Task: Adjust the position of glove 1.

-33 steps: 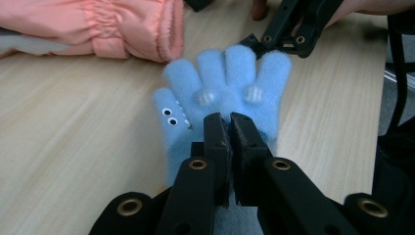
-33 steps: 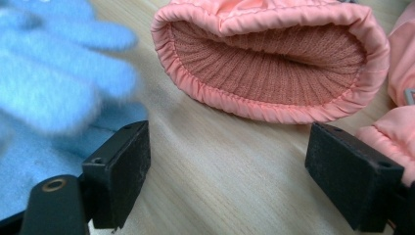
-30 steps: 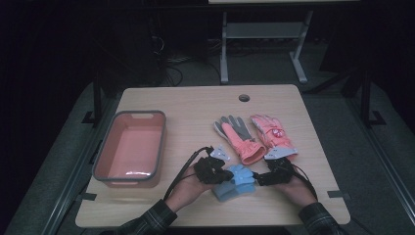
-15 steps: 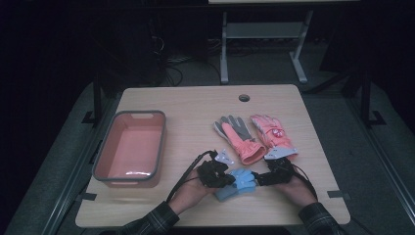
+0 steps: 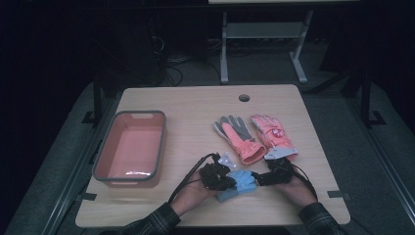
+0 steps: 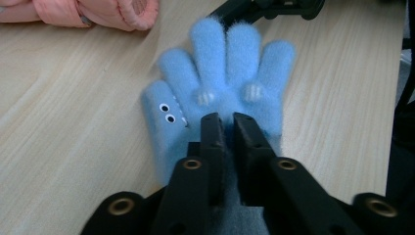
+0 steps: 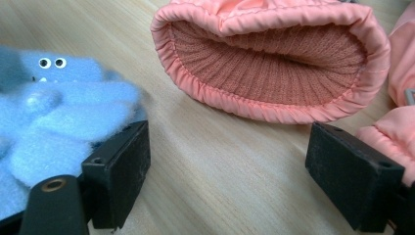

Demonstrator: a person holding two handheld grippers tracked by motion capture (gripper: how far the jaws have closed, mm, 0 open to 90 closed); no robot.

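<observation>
While my left gripper [image 6: 226,120] pinches the cuff end of the fluffy blue glove [image 6: 220,88], its jaws nearly together and just easing apart, the glove lies flat on the table [image 5: 195,105], fingers pointing away. My right gripper [image 7: 227,161] stands wide open, empty, beside those fingers.

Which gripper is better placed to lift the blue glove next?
Left: the left gripper has its jaws nearly closed over the blue glove cuff. The right gripper stands open over bare table.
</observation>
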